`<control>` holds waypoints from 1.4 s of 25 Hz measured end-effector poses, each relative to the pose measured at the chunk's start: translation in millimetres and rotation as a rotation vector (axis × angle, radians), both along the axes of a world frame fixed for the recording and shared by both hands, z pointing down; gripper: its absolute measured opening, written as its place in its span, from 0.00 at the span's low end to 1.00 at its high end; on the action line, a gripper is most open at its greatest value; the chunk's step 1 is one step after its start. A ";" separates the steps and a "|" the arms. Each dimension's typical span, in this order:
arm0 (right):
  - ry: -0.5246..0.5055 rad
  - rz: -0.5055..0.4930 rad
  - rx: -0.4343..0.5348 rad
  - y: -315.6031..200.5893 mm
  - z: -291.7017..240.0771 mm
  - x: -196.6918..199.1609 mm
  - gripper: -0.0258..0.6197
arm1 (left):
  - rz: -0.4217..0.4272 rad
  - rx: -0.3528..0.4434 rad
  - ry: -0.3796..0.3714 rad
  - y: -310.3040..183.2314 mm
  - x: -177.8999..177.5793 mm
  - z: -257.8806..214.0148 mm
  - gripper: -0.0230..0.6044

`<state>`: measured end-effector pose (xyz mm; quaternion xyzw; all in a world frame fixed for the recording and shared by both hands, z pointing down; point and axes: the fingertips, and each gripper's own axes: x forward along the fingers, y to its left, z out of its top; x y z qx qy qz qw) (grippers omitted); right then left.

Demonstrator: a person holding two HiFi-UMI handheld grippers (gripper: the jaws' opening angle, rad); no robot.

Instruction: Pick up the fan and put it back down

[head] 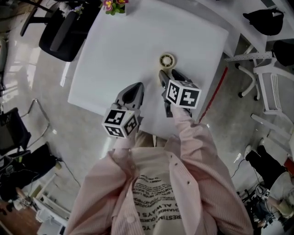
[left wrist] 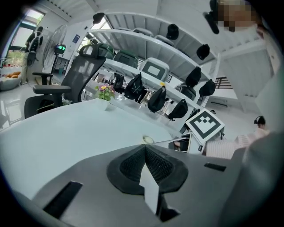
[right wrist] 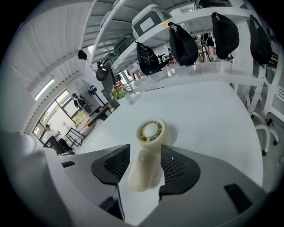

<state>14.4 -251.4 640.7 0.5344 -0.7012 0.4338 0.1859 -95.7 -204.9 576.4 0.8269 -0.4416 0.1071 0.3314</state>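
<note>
A cream hand-held fan (head: pixel 167 60) lies on the white table (head: pixel 133 41) near its right edge, round head away from me. In the right gripper view its handle (right wrist: pixel 146 164) runs back between the two black pads, which press its sides: my right gripper (head: pixel 166 74) (right wrist: pixel 145 163) is shut on the fan's handle. The head (right wrist: pixel 151 131) rests on or just above the tabletop. My left gripper (head: pixel 137 87) (left wrist: pixel 145 149) hovers over the table's near edge, left of the fan, with its jaws together and nothing in them. It sees the fan (left wrist: pixel 147 139) small ahead.
A potted plant (head: pixel 115 5) stands at the table's far edge. A black office chair (head: pixel 64 27) sits at the far left corner. White chair frames (head: pixel 271 82) and a black bag (head: pixel 266 20) are to the right. Desks with hanging bags (right wrist: pixel 182 40) line the back.
</note>
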 end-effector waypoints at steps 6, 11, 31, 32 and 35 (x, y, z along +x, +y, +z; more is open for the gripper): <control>0.085 0.043 -0.057 -6.9 14.2 -3.2 0.37 | 0.004 -0.035 0.004 -11.0 -6.7 12.9 0.04; 0.160 0.066 -0.115 -8.3 25.4 -2.9 0.37 | 0.007 -0.040 0.000 -21.5 -11.6 17.0 0.04; 0.333 0.000 -0.140 -8.5 38.8 -4.9 0.33 | 0.012 -0.064 -0.004 -31.8 -20.5 26.9 0.04; 0.330 -0.004 -0.137 -8.6 38.6 -5.1 0.33 | 0.013 -0.063 -0.006 -31.5 -20.8 26.8 0.04; 0.312 -0.003 -0.135 -9.0 37.7 -5.1 0.33 | 0.015 -0.061 -0.011 -30.2 -21.3 26.3 0.04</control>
